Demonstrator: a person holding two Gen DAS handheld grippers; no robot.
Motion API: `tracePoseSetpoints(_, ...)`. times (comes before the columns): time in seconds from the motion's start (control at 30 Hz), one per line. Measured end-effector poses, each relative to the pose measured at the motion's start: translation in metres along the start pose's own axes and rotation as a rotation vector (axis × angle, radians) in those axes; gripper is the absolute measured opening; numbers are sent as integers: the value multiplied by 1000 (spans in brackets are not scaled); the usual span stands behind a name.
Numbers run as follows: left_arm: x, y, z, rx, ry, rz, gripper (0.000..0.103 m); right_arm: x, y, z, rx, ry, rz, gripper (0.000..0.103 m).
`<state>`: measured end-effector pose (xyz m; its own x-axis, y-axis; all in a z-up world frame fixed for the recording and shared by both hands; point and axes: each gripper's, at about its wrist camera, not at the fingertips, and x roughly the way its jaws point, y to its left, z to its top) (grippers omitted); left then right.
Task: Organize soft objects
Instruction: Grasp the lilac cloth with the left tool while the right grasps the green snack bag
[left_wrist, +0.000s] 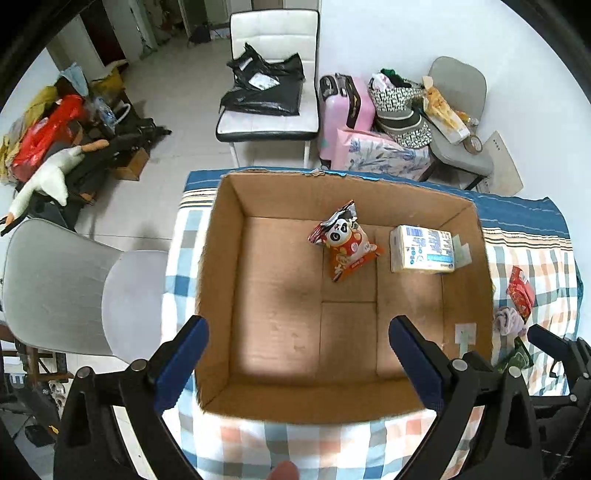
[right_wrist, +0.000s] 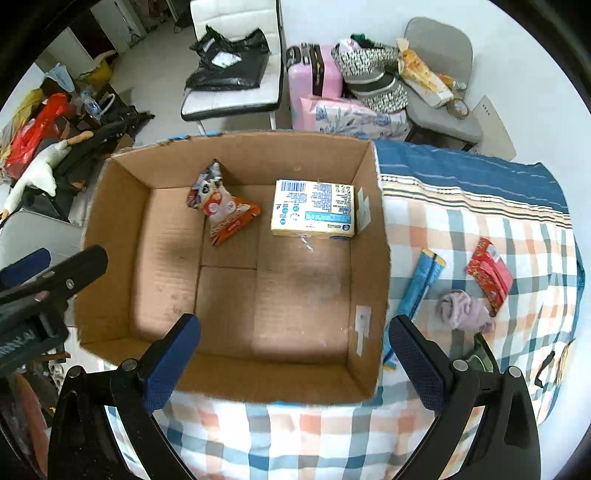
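Note:
An open cardboard box (left_wrist: 221, 258) (right_wrist: 122, 206) stands on a checked cloth. Inside it lie a panda snack bag (left_wrist: 345, 240) (right_wrist: 221, 210) and a pale tissue pack (left_wrist: 423, 249) (right_wrist: 314, 208). My left gripper (left_wrist: 299, 339) hangs open above the box's near half, nothing between its blue pads. My right gripper (right_wrist: 295, 336) is open too, over the box's near right corner. On the cloth right of the box lie a blue tube pack (right_wrist: 421, 291), a red packet (right_wrist: 489, 273) (left_wrist: 521, 291), a crumpled lilac cloth (right_wrist: 463, 308) (left_wrist: 509, 319) and a green packet (right_wrist: 480, 354).
The table's checked cloth (right_wrist: 461, 229) ends at a blue striped far edge. A grey chair (left_wrist: 66, 288) stands left of the table. Beyond are a white chair with black bags (left_wrist: 269, 92), a pink suitcase (left_wrist: 343, 107), another loaded chair (left_wrist: 454, 110) and floor clutter with a goose toy (left_wrist: 48, 173).

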<state>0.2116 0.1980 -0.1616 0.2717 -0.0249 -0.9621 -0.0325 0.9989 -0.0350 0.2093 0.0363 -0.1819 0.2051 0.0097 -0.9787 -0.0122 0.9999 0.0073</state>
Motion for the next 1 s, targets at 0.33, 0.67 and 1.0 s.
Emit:
tracePoseSetpoints(0.33, -49, -15, -30, -27, -68, 31, 100, -53, -10, -36, -12, -68, 91, 103)
tracePoseSetpoints(0.67, -65, -130, -48, 103, -109, 21, 100, -72, -134, -73, 151, -51, 132, 103)
tracePoseSetpoints(1.0, 34, -278, -72, 326, 24, 152, 100, 25, -310, -130, 545, 137, 129, 103)
